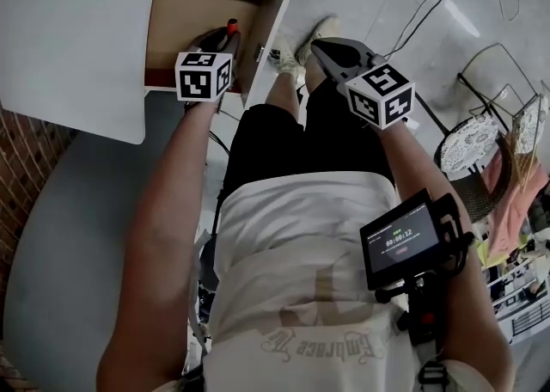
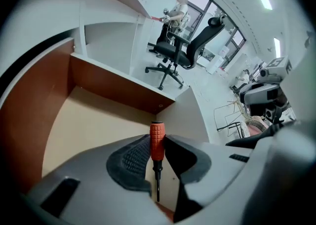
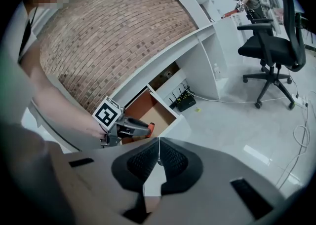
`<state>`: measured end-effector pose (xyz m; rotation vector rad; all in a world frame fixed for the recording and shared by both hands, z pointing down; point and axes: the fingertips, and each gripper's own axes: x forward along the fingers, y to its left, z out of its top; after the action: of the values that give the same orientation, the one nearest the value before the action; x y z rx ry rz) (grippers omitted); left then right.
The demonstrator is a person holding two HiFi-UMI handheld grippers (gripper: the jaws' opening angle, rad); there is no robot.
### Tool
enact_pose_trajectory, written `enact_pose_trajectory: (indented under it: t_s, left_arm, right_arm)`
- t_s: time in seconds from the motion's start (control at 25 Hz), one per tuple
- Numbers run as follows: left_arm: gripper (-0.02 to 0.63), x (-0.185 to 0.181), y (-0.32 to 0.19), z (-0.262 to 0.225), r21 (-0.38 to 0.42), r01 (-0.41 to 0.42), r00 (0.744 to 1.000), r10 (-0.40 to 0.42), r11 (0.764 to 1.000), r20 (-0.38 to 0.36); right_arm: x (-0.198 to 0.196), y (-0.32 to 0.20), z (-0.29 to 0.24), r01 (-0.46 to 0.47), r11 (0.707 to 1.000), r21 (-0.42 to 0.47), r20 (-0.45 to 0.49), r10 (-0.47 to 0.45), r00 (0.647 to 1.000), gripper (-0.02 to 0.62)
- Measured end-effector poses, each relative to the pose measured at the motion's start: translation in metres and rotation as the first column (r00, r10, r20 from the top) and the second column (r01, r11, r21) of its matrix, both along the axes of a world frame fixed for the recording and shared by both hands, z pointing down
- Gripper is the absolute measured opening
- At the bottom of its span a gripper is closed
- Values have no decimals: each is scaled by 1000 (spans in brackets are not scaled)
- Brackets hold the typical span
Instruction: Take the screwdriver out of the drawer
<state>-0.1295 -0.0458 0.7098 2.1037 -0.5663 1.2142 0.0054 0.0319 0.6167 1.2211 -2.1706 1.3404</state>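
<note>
The long white-topped counter with a brick front (image 3: 148, 31) carries, low in its side, the pulled-out drawer with a pale wood-coloured floor and reddish-brown walls (image 1: 185, 21). The drawer stands wide open, presumably so a tool can come in from above. Over it hangs the grey left claw (image 2: 157, 146), tilted steeply down. The head view puts it within the drawer's outline, and its own view shows the bare drawer floor behind its tips. It is clamped on the small screwdriver with an orange ribbed handle and a thin black shaft (image 2: 156, 137). The ribbed pads press on either side of the handle, its top pokes out past the tips, and the shaft runs back between the jaws. Gripping the thick textured handle rather than the slim shaft likely keeps the tool from slipping or twisting. The screwdriver touches nothing of the drawer, so it appears lifted off the floor, though not yet carried beyond the drawer's front. The grey right claw (image 3: 159, 152) is pressed together on nothing and held off to the side above the floor, seemingly parked out of the way.
</note>
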Motion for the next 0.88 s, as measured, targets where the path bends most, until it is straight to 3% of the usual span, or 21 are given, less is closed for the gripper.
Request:
enact_pose_trajectory:
  t_s: [0.48, 0.88]
  left_arm:
    - [101, -12, -3, -68, 97, 94, 992, -85, 991, -88]
    - [101, -29, 7, -115, 175, 224, 966, -195, 959, -170]
  right_arm:
    - [-11, -13, -35, 62, 998, 31, -40, -61, 997, 23]
    - [-33, -14, -43, 161, 984, 77, -41, -159, 986, 23]
